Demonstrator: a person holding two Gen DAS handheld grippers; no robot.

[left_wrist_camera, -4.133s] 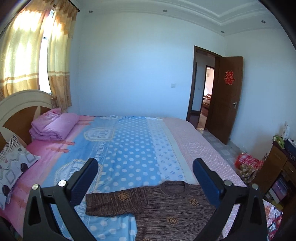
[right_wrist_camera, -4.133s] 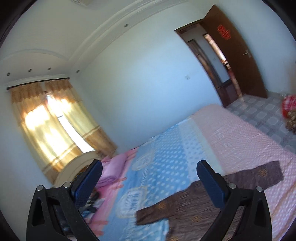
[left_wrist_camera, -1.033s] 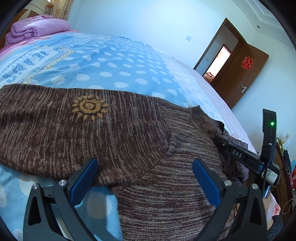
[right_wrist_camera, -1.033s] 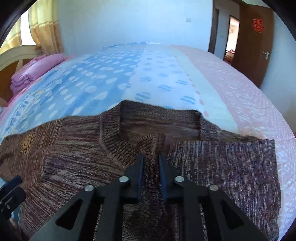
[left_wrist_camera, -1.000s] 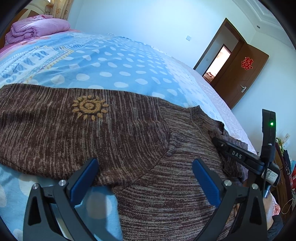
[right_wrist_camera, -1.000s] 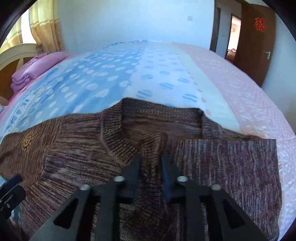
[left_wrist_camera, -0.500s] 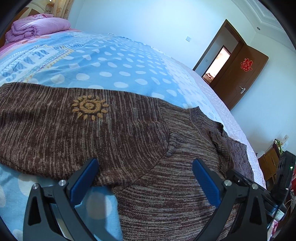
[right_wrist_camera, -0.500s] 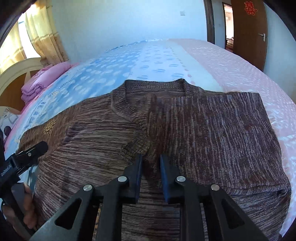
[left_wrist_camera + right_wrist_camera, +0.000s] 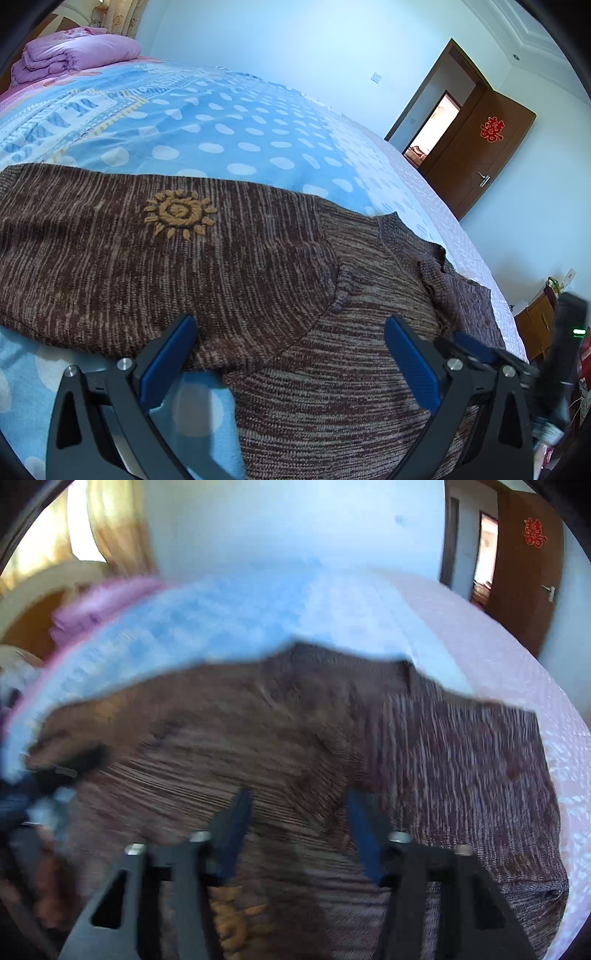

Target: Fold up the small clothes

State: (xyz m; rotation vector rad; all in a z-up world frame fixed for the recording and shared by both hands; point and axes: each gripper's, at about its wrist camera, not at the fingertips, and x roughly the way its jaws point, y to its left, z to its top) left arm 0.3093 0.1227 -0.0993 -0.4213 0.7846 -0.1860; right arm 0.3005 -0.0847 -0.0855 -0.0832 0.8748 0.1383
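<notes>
Brown sweater laid on the bed, one side folded.
Both claws, left claw and right claw, are spread; the remaining sleeve is best pinched near its cuff.

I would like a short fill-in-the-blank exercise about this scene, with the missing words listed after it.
1. The brown sweater lies on the ____.
2. The sun motif on its sleeve is coloured ____.
3. The left gripper has its jaws ____.
4. The brown door with a red decoration stands ____.

Missing words: bed; yellow; open; open
</notes>
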